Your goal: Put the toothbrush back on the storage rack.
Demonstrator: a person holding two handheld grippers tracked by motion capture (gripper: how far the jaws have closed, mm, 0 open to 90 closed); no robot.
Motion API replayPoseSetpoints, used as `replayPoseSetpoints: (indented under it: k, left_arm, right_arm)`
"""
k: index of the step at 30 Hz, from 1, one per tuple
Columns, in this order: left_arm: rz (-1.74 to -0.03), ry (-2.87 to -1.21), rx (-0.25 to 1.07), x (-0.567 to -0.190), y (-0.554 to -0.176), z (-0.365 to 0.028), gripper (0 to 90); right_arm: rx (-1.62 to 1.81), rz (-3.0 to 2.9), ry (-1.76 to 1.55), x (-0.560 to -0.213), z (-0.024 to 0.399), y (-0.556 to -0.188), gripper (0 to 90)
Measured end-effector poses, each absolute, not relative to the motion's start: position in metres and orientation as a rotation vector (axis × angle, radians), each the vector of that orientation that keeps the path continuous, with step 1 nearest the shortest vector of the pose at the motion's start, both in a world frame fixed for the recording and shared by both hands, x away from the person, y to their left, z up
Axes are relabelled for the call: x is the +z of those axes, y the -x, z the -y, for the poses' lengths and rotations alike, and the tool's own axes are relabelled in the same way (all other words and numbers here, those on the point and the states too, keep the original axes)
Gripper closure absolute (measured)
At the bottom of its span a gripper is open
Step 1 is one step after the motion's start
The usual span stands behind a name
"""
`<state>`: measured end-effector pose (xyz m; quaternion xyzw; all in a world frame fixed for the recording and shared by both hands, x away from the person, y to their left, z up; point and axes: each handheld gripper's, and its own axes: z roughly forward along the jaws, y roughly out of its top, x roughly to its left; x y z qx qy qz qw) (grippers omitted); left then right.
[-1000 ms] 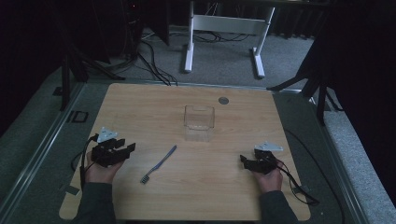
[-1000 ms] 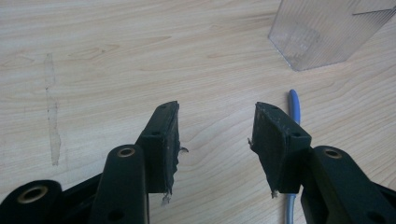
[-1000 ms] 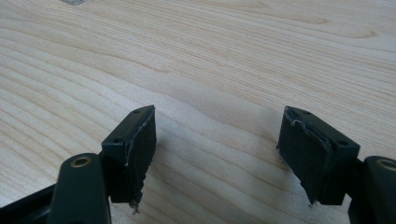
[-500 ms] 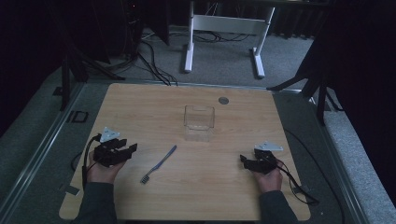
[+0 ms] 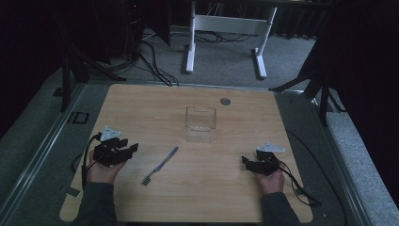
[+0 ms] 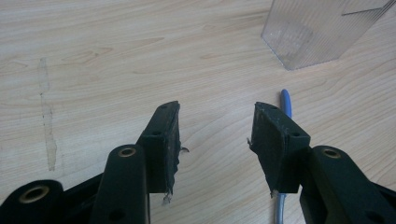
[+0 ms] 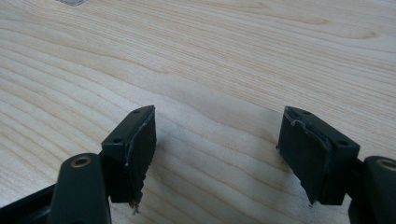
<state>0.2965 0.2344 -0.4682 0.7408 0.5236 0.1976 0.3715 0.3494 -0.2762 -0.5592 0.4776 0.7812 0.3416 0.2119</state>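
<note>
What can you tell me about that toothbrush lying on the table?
The toothbrush is slim, with a blue-grey handle that looks like plastic and a small bristled head at its near end. It lies flat and slanted on the wooden table, head toward the person, handle tip pointing toward the clear container, apart from it. Nothing grips it; in the left gripper view its handle runs behind one jaw.

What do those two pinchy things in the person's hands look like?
Both are black. The left gripper and the right gripper each carry a grey three-cornered plate on top and trail a dark cable. Up close, each has two chunky black jaws with worn, ragged pads and brass-coloured rivets. The person wears dark grey sleeves.
</note>
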Motion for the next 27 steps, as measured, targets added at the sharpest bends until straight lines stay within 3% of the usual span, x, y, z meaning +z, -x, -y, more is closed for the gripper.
replayPoseSetpoints:
  k: [27]
  left_arm:
    - [-1.287,-2.036,0.426,-0.454,-0.302,-0.217,54.4]
  right_arm:
    - [0.949,-2.169,-1.329,-0.559,0.276,-0.349,27.5]
